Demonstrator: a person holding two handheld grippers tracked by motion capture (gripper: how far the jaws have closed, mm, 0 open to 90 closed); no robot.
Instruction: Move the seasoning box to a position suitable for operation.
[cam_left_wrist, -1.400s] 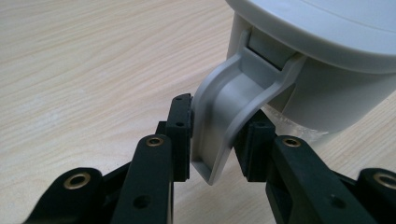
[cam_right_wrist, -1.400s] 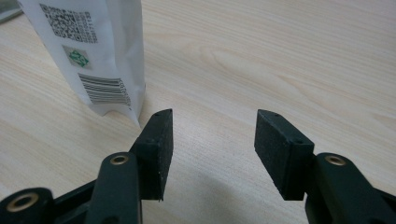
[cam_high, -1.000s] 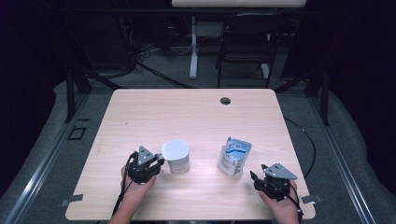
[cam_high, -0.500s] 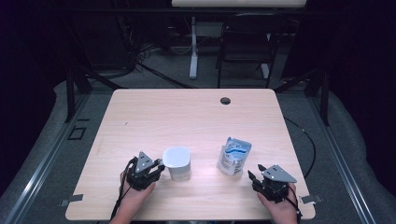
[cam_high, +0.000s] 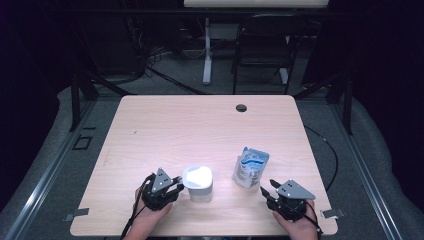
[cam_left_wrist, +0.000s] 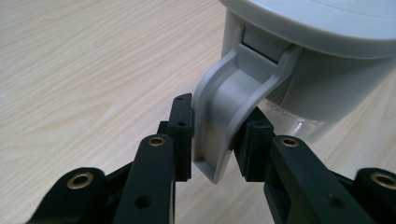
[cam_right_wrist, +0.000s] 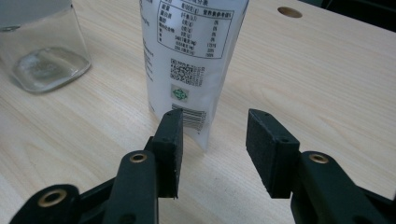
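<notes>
One container (cam_high: 198, 183) stands just ahead of the left gripper (cam_high: 176, 184): a clear square body, a pale grey lid, and a grey latch handle (cam_left_wrist: 229, 116) curving down its side. The left gripper's jaws are clamped on that handle, a pad against each face. One white pouch (cam_high: 249, 167) with blue print, a table of text and a barcode stands upright just beyond the right gripper (cam_high: 267, 189). Its jaws have just been closing and stand apart, seemingly short of the pouch, nothing between them. Both rest on one wooden table (cam_high: 200, 130).
</notes>
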